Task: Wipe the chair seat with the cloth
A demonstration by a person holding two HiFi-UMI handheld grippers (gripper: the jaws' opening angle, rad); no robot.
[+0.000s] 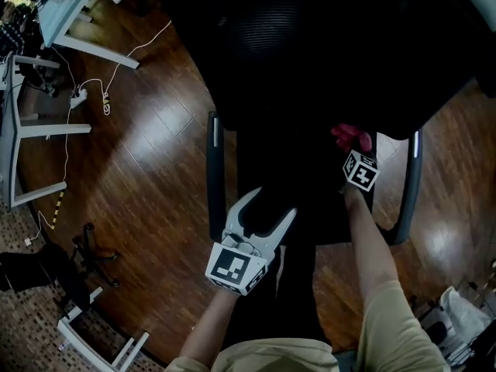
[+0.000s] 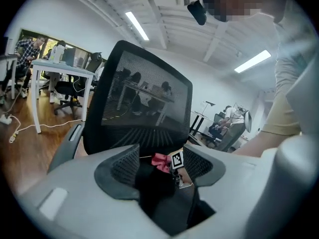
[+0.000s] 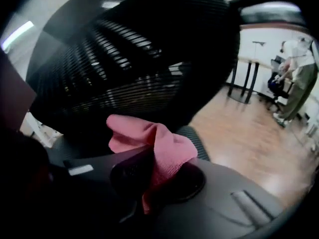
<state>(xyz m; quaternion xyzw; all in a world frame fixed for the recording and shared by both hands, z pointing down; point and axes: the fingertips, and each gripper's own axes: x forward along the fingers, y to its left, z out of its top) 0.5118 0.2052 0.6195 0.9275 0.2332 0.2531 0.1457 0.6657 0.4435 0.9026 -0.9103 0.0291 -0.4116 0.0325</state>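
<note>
Forearms reach forward and down over the chair from the bottom of the head view. Your left hand-held gripper [image 1: 273, 205] hangs over the front of the seat [image 1: 310, 208], jaws spread wide with nothing held between them. Your right hand-held gripper [image 1: 353, 147] is further in, near the right armrest [image 1: 411, 184] and toward the back of the seat. It is tilted downward, its jaws pinching the cloth [image 1: 350, 136].

The seat is black and lies between that armrest and the left armrest [image 1: 215, 177], with the mesh backrest [image 1: 310, 45] behind it. Under the chair is a glossy wood floor [image 1: 147, 146], with white desk legs [image 1: 46, 130] and a cable [image 1: 65, 169] at the left.

The cloth is pink and bunched. Its long axis runs along the jaws, and its loose end sticks out past their tips toward the backrest. You cannot tell whether it touches the seat.
</note>
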